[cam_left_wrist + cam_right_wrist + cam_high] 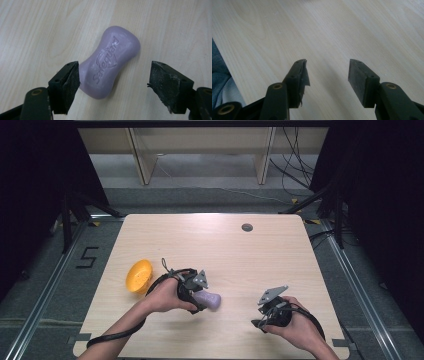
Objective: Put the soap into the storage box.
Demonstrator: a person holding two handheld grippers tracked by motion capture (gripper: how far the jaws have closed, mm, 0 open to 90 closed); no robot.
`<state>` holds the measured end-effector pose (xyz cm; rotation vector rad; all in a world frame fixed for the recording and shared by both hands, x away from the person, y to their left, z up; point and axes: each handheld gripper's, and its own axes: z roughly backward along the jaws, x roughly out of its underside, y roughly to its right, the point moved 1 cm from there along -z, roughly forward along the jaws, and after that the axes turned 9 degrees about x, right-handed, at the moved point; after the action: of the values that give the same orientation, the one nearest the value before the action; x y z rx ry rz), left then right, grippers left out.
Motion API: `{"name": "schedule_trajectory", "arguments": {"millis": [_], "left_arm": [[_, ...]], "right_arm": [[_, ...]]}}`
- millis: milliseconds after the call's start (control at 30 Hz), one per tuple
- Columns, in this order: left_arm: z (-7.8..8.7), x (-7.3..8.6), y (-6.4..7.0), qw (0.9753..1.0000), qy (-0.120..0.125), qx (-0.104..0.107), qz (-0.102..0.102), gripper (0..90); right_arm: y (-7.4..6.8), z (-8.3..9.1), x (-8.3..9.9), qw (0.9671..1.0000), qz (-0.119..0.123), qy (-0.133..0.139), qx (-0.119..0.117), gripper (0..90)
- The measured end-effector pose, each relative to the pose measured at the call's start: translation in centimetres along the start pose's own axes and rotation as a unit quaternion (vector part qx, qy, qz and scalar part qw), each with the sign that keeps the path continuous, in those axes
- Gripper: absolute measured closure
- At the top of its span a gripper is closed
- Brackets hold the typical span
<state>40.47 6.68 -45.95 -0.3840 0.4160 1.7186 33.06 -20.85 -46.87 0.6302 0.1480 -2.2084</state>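
A purple soap bar lies on the table between two wide-open jaws.

The left gripper [113,76] is held low over the purple, curvy bar of soap [110,62], which lies flat on the light wooden table [240,255] with its raised letters facing up. The jaws are spread wide. One jaw is just beside the near end of the soap; the other is well apart from it. The right gripper [328,72] is over bare wood near the table's front edge, its jaws spread and holding nothing. A round yellow plastic bowl [138,276] sits tipped near the table's left edge.
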Motion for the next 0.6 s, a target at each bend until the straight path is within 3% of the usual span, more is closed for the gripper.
{"name": "schedule_trajectory", "arguments": {"millis": [33, 200, 267, 433, 600], "left_arm": [[-0.1, -0.2, 0.0, 1.0000, 0.002, 0.001, 0.000, 23.3], [-0.4, -1.1, -0.2, 0.9999, -0.007, 0.007, -0.014, 21.9], [-0.6, -1.3, -0.2, 0.9999, 0.001, 0.008, -0.009, 21.3], [-0.7, -1.5, -0.6, 0.9995, -0.014, 0.010, -0.026, 20.9], [-1.1, -1.4, -0.9, 0.9991, -0.034, 0.018, -0.020, 20.8]], "right_arm": [[-0.1, 0.1, 0.1, 0.9999, -0.010, -0.006, -0.001, 49.0], [0.1, 0.1, 0.1, 1.0000, -0.005, 0.000, 0.000, 48.8], [0.0, 0.1, 0.0, 0.9999, -0.014, -0.002, -0.003, 48.8], [0.0, 0.0, 0.0, 0.9999, -0.016, -0.004, -0.003, 48.7], [0.1, 0.0, 0.0, 0.9999, -0.014, -0.001, -0.006, 48.7]]}}
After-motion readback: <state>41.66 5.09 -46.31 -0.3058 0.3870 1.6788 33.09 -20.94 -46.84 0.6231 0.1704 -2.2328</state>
